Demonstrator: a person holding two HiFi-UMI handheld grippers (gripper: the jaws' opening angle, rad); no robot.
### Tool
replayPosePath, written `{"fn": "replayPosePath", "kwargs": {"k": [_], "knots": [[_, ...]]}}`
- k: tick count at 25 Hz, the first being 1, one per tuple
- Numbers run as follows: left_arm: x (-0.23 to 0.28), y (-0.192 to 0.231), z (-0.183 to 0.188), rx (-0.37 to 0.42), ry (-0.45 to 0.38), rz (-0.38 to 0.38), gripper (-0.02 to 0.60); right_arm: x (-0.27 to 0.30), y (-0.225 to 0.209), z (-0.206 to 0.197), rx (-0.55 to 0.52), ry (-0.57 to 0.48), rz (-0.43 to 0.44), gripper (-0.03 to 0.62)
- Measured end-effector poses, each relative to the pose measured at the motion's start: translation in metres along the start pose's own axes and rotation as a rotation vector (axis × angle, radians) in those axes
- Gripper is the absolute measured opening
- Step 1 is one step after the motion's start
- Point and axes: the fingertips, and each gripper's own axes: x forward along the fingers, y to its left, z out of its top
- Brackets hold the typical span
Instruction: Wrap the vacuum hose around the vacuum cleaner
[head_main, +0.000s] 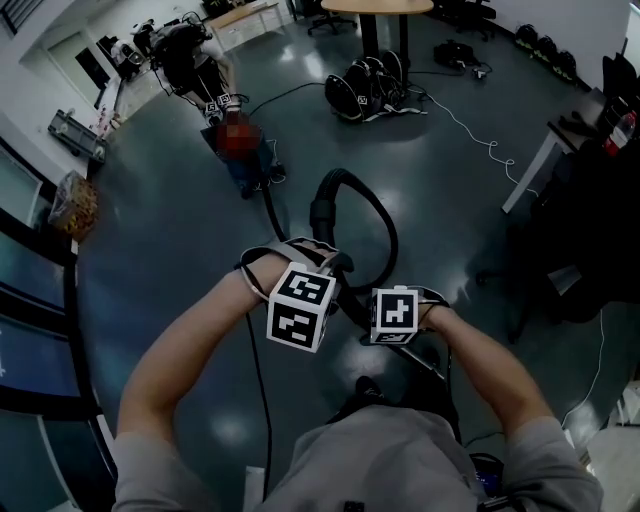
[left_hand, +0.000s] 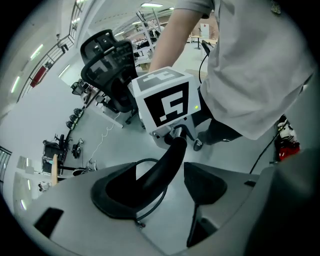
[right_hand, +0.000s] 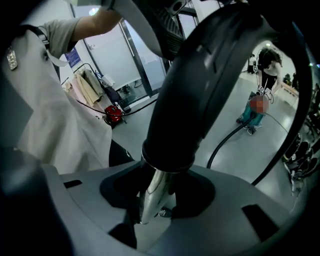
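Barely begun: our right gripper (right_hand: 157, 202) clamps the shiny chrome wand tube (right_hand: 159, 182), and our left gripper (left_hand: 170, 186) spreads its jaws loosely around the curved black plastic handle (left_hand: 167, 159). The long black vacuum hose (head_main: 385, 225) trails unwrapped across the glossy grey floor (head_main: 450, 200) to the distant blue canister vacuum cleaner (head_main: 245, 178).

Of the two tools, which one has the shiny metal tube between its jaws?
The right tool: its jaws hold the metal tube under a black cuff. The left tool has only black hose between its jaws.
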Motion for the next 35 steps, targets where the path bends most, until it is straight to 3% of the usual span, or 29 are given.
{"fn": "replayPosePath", "kwargs": {"k": [6,17,26,31,35], "knots": [[0.018,-0.011,-0.023,-0.093,0.035,-0.049,0.304,0.016,-0.003,0.001,-0.018,0.001,0.092,0.164],[0.062,0.032,-0.038,-0.295,0.067,-0.092,0.302,0.003,-0.06,-0.034,-0.065,-0.042,0.173,0.155],[0.111,0.096,-0.046,-0.311,0.17,-0.114,0.29,-0.018,-0.12,-0.074,-0.079,-0.049,0.225,0.147],[0.12,0.108,-0.045,-0.336,0.172,-0.189,0.276,-0.026,-0.128,-0.083,-0.092,-0.051,0.288,0.147],[0.123,0.109,-0.048,-0.347,0.13,-0.195,0.265,-0.028,-0.131,-0.084,-0.089,-0.06,0.325,0.147]]}}
